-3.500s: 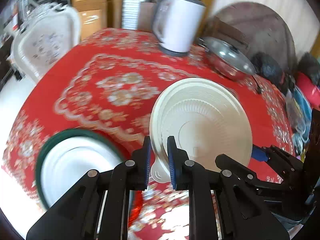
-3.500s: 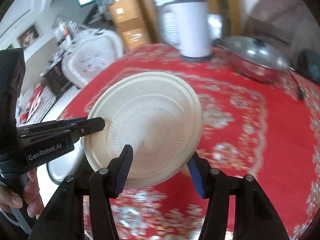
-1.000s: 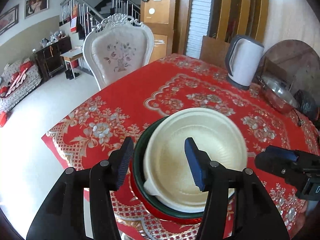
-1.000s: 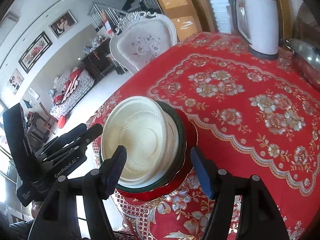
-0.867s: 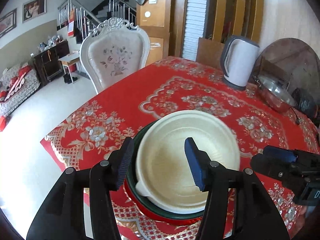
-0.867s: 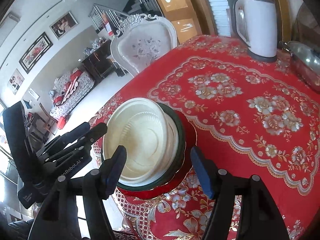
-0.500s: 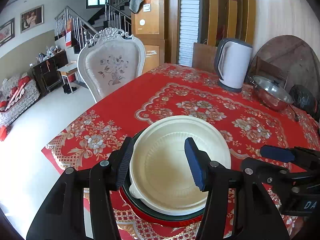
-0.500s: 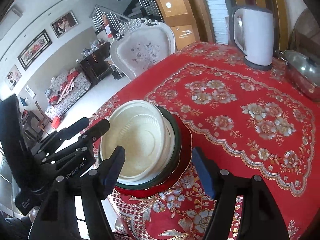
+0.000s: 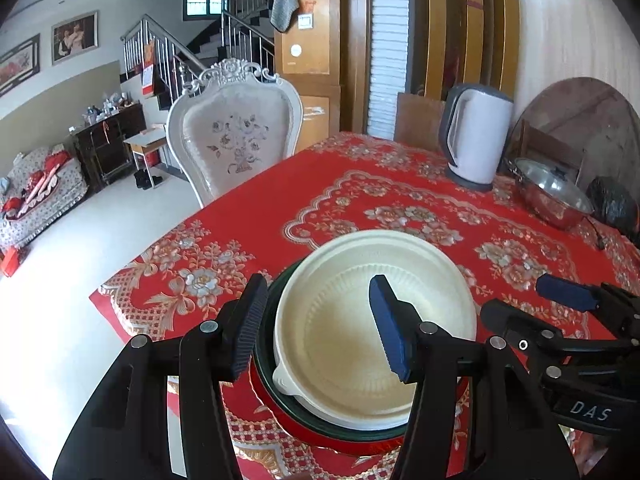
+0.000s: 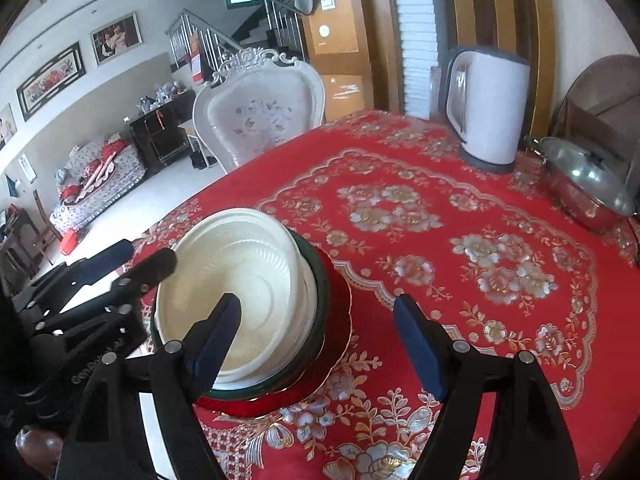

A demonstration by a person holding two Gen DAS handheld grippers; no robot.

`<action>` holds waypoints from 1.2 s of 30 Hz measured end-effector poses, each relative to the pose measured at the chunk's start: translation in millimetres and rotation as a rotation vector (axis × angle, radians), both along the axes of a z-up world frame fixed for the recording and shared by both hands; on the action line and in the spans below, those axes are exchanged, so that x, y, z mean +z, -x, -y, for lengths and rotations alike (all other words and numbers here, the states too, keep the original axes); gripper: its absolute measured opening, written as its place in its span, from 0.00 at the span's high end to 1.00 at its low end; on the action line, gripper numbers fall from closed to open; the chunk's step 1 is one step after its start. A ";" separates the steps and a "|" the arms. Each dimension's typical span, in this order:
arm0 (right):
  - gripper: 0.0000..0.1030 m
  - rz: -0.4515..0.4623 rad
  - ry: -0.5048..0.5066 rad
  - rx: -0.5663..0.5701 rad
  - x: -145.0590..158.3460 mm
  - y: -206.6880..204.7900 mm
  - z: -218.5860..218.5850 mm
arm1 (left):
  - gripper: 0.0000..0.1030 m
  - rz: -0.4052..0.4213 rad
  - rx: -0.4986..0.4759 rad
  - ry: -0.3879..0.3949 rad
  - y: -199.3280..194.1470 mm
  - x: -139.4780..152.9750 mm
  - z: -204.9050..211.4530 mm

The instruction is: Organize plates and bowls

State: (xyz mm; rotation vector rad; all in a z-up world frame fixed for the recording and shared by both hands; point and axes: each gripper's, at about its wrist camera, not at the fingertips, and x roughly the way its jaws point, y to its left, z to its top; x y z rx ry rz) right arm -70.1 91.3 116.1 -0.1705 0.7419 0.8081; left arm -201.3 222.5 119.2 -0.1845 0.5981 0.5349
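A cream bowl [image 9: 360, 320] sits upright on a green-rimmed plate [image 9: 320, 428], which lies on a red plate [image 9: 360, 446] near the table's near left corner. My left gripper [image 9: 320, 324] hovers open just short of the stack, pads clear of the bowl. In the right wrist view the cream bowl [image 10: 240, 272] and the red plate [image 10: 340, 320] lie low and left. My right gripper [image 10: 320, 328] is beside the stack with its jaws opening and only tablecloth between them. Each gripper shows in the other's view: right gripper [image 9: 532, 306], left gripper [image 10: 140, 256].
A white kettle [image 9: 476, 140] and a lidded steel pot [image 9: 552, 196] stand at the far right of the red floral tablecloth [image 9: 400, 200]. A white carved chair [image 9: 236, 132] stands behind the table's left edge. A round wooden board [image 9: 580, 120] leans on the wall.
The bowl, earlier held in my left gripper, now rests on the plates. Over the last second both views tilted up a little, and the right jaws spread wider.
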 end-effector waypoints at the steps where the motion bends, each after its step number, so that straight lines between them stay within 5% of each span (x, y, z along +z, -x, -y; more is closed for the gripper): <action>1: 0.23 0.003 -0.001 -0.002 -0.3 0.1 0.5 | 0.48 0.007 -0.003 0.001 0.6 0.7 -0.2; 36: 0.23 -0.042 -0.007 0.010 -9.4 3.6 4.4 | 0.48 0.037 -0.060 -0.043 9.2 -5.4 12.2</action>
